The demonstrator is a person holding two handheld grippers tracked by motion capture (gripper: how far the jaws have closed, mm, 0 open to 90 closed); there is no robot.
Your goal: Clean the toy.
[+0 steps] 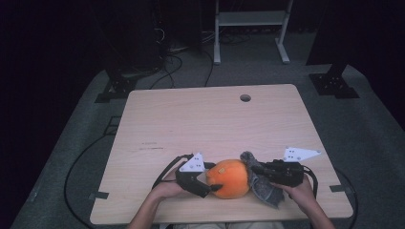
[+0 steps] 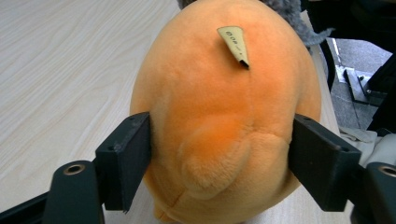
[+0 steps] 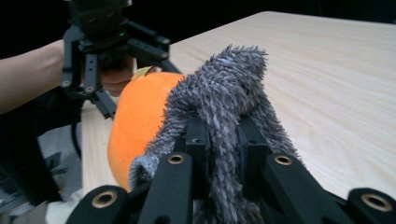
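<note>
**Ana:** Plush toy [image 1: 230, 179] sits at the near edge of the table [image 1: 210, 119], right between the two hands. It has an orange, egg-shaped body and a grey furry part [image 1: 264, 186] on its right side.

**Ben:** What is the left gripper [image 1: 209, 181] doing with it?

**Ana:** In the left gripper view its two black jaws stand either side of the orange body [image 2: 224, 121], right up against the plush. The fur barely dents there, so I cannot tell whether the pads press or merely touch. A small tan tag [image 2: 235, 44] sticks up from the top of the body.

**Ben:** And the right gripper [image 3: 223, 154]?

**Ana:** Clamped tight. In the right gripper view its jaws stand close together with a bunch of the grey fur [image 3: 224, 98] pinched between them, the tuft rising above the fingertips.

**Ben:** Is the toy lifted?

**Ana:** From the high view it appears to rest on the wood; the underside is hidden, so I can't be sure. The left hand [image 1: 165, 190] and right hand [image 1: 302, 193] both hold their grippers low over the table, pointing inward at each other.

**Ben:** Anything else on the table?

**Ana:** A round cable hole [image 1: 245, 98] near the far edge, well apart from the toy.
</note>
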